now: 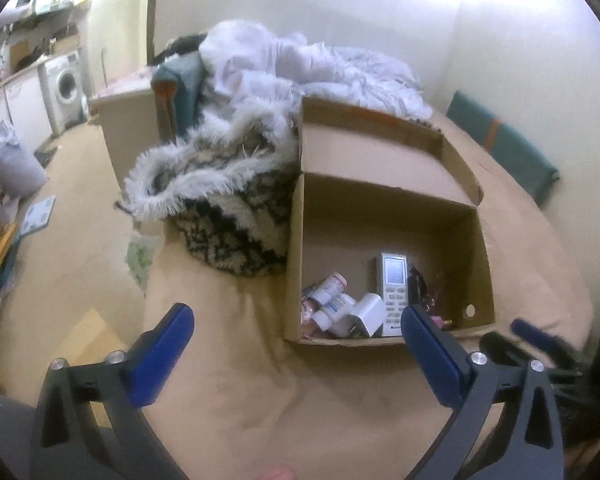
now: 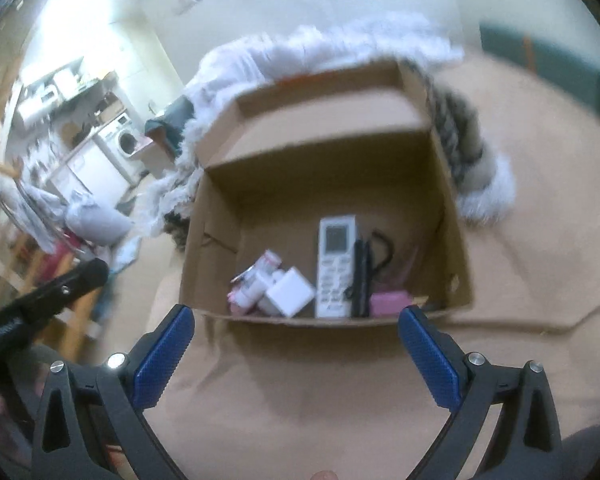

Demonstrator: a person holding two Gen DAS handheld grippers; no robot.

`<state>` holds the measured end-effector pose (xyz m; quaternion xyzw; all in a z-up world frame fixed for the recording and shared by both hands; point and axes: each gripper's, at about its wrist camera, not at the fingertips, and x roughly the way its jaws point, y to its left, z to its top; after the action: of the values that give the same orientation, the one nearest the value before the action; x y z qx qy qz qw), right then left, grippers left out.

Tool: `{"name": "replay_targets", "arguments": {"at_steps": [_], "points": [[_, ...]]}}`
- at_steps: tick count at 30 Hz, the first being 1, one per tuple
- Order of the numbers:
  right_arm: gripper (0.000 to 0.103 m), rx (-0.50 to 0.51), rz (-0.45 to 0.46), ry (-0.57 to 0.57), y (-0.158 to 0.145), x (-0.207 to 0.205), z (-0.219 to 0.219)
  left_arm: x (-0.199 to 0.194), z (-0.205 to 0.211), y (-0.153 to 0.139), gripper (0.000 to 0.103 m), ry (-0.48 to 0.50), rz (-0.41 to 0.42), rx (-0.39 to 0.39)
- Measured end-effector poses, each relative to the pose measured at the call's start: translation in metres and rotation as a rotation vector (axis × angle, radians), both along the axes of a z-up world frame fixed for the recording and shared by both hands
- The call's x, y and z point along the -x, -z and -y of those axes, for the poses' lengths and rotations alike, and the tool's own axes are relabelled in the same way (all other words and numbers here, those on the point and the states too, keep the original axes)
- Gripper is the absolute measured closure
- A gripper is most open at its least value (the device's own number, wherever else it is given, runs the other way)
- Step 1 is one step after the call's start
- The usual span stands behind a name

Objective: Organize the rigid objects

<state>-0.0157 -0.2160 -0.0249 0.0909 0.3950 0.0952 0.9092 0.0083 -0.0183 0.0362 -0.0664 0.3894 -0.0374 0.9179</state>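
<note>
Two grippers hang over the tan-covered bed [image 1: 236, 360], both spread wide with nothing between their blue pads. Furthest left lies the fluffy patterned blanket [image 1: 220, 200], bunched against the left wall of the cardboard box [image 1: 296, 240]. The left gripper [image 1: 298, 354] sits just short of the box's near edge, empty.

Inside the box, along the near wall, the small things are already gathered: pill bottles [image 2: 256, 280] at the left, a white charger block [image 2: 290, 296] touching them, then the white remote control [image 2: 336, 264] lying lengthwise, a black cabled item [image 2: 362, 276] beside it, and a pink block [image 2: 388, 303] at the right. The right gripper [image 2: 296, 350] hovers before the same near edge, released as well.

I see no loose rigid item on the cover in front of the box, so the packing looks close to finished. If anything more goes in, I'd lower it into the bare floor at the back of the box rather than drop it on the pile, and keep both tools clear of the blanket's fringe and the raised flaps.
</note>
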Motion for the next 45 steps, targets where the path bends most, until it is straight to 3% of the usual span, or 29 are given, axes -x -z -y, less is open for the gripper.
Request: {"name": "replay_targets", "arguments": {"at_steps": [2,6,9,14,21,25,45], "points": [[0.000,0.036,0.032,0.030,-0.006,0.005,0.000,0.004,0.001,-0.002,0.000,-0.026,0.025,-0.039],[0.000,0.012,0.079,0.075,-0.002,0.013,0.011,0.001,-0.001,0.004,0.000,-0.059,0.021,-0.075],[0.000,-0.060,0.020,0.056,0.008,0.008,0.021,-0.001,-0.006,0.009,0.000,-0.060,0.000,-0.094],[0.000,0.026,0.044,0.111,0.009,0.003,0.022,-0.002,-0.013,0.017,0.000,-0.083,-0.013,-0.068],[0.000,0.031,0.043,0.102,0.010,-0.001,0.020,-0.005,-0.001,0.019,0.000,-0.088,0.016,-0.153],[0.000,0.040,0.043,0.103,0.010,-0.001,0.020,-0.006,-0.003,0.021,0.000,-0.074,0.001,-0.120],[0.000,0.057,0.036,0.110,0.013,-0.002,0.020,-0.005,-0.001,0.023,0.000,-0.055,-0.013,-0.108]]}}
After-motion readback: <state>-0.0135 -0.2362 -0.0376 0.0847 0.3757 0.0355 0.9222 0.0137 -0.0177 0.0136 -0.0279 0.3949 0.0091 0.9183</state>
